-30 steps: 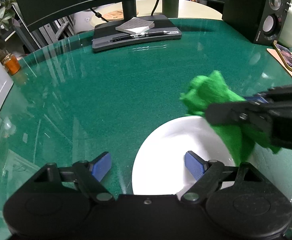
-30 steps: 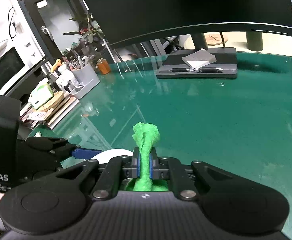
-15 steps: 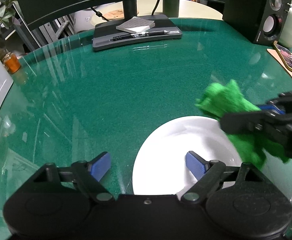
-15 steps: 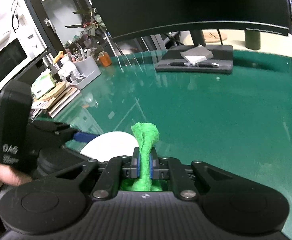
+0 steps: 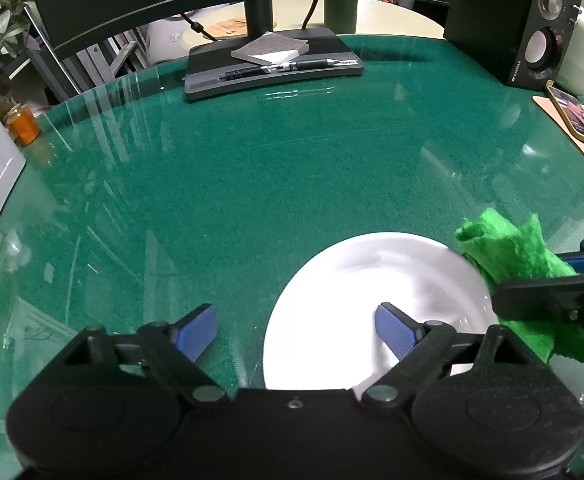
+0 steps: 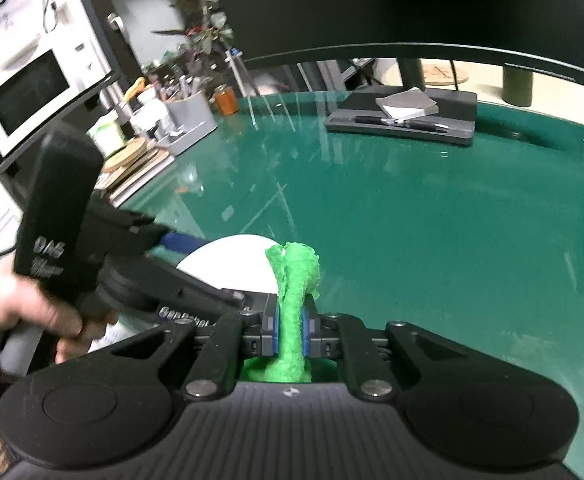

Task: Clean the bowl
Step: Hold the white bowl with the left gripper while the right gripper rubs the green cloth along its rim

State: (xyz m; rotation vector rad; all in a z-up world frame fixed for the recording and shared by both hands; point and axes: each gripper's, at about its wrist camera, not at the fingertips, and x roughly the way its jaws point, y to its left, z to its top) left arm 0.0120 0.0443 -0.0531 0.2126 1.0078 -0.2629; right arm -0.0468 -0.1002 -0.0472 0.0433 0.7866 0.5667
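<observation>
left gripper [image 5: 295, 330] fingers spread wide astride the near left rim of the white bowl [image 5: 375, 304] on the green table [image 5: 252, 184], right gripper [image 6: 290, 330] fingers clamped on a green cloth [image 6: 293, 300] at the bowl's right edge, monitor stand [image 5: 272, 64] beyond

Gloss underfoot, matt plastic and fuzzy cloth above.

Glossy, glass-smooth green tabletop [image 5: 252, 184] throwing streaky reflections, grainy texture beneath the sheen. Smooth, shiny white bowl [image 5: 351, 288], glazed like ceramic. Rough, fuzzy bright-green cloth [image 6: 293, 280], crumpled and fibrous, pinched between ribbed blue pads [image 6: 276, 326] of the right gripper [image 6: 292, 328]. Matt black plastic on the left gripper [image 5: 295, 328], dotted with dull metal screws, blue pads finely ribbed. Matt dark-grey monitor base [image 5: 272, 66] carrying a paper notepad [image 5: 270, 49]. Satin black speaker [image 5: 531, 40] casing.
</observation>
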